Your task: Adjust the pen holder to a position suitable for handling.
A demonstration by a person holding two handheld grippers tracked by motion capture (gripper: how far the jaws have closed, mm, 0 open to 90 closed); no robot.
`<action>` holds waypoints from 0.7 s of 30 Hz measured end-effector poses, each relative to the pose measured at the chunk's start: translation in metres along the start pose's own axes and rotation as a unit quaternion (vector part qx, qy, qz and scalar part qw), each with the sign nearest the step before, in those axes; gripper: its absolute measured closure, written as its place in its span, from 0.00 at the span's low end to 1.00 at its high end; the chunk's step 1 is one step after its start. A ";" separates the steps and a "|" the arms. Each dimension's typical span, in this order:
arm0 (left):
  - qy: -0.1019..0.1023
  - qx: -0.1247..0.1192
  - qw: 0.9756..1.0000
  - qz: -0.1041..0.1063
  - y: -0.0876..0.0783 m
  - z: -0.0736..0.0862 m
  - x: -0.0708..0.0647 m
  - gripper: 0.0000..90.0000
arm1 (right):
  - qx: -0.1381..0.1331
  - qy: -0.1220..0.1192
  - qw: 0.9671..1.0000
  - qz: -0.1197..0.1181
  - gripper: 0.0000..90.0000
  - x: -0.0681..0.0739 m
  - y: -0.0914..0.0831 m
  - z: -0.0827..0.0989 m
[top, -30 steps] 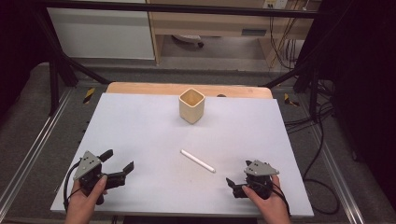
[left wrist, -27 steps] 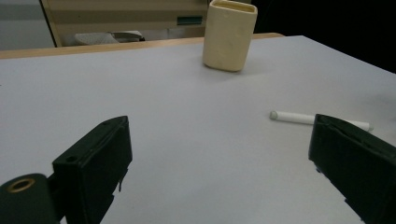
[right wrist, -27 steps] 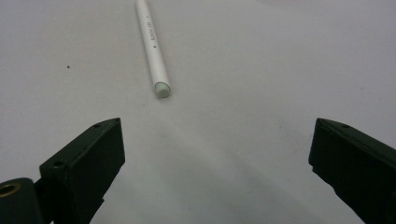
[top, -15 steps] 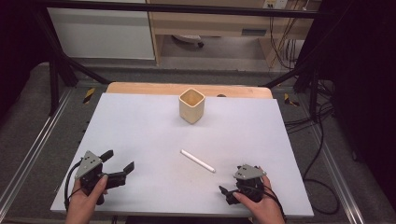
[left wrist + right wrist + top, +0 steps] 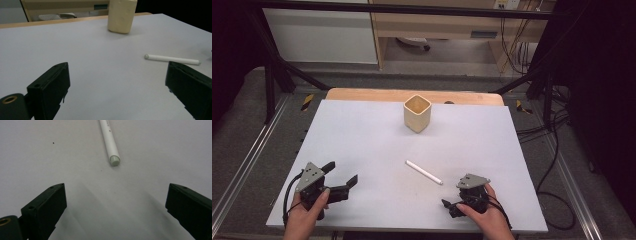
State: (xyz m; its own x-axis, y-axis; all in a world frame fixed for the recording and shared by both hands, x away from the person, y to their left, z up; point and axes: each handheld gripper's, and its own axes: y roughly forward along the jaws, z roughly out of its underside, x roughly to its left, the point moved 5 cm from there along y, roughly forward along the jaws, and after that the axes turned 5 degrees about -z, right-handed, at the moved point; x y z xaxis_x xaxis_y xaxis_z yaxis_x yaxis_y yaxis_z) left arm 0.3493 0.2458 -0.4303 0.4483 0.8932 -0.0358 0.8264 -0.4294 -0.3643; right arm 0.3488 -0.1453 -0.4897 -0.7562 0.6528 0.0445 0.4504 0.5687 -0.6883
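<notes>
Since the frame 1 second ago the right gripper (image 5: 451,206) has pulled back toward the person and dropped lower to the table, turning so its jaws now aim at the near tip of the white pen (image 5: 424,172). The left gripper (image 5: 343,176) sits where it was, and neither the pen nor the beige cup (image 5: 417,113) has shifted.

Both grippers are wide open and hold nothing. In the right gripper view the pen (image 5: 109,142) lies flat just ahead of the jaws, between their lines, its capped end pointing back at the gripper. In the left gripper view the pen (image 5: 172,59) lies ahead and to the right, just past the right jaw, with the cup (image 5: 122,15) farther ahead and upright.

The main risk, as I judge it, is the approach angle: the right gripper faces the pen nearly end-on, so closing there would catch only the rounded tip, which may squirt forward or roll away on the smooth white table (image 5: 362,145). Coming in too low could also nudge the pen ahead before the jaws close. A tip-end hold would leave the pen drooping, making any drop into the cup uncertain.
</notes>
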 end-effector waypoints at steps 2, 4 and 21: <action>-0.003 -0.001 1.000 0.001 0.000 0.000 0.000 0.07 | 0.007 0.002 1.000 -0.003 0.04 0.000 0.004 -0.002; -0.005 -0.001 1.000 -0.001 0.000 0.001 0.001 0.07 | 0.009 -0.001 1.000 -0.008 0.04 0.000 0.007 -0.005; 0.005 0.012 1.000 -0.006 0.002 0.004 -0.001 0.06 | 0.028 -0.025 0.999 -0.038 0.19 -0.006 0.043 -0.038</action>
State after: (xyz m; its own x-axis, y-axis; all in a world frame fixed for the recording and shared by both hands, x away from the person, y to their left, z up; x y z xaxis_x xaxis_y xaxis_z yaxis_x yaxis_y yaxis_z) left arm 0.3495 0.2447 -0.4347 0.4420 0.8968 -0.0217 0.8233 -0.4152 -0.3870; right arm 0.3908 -0.1058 -0.4925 -0.8109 0.5819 0.0626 0.3649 0.5863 -0.7233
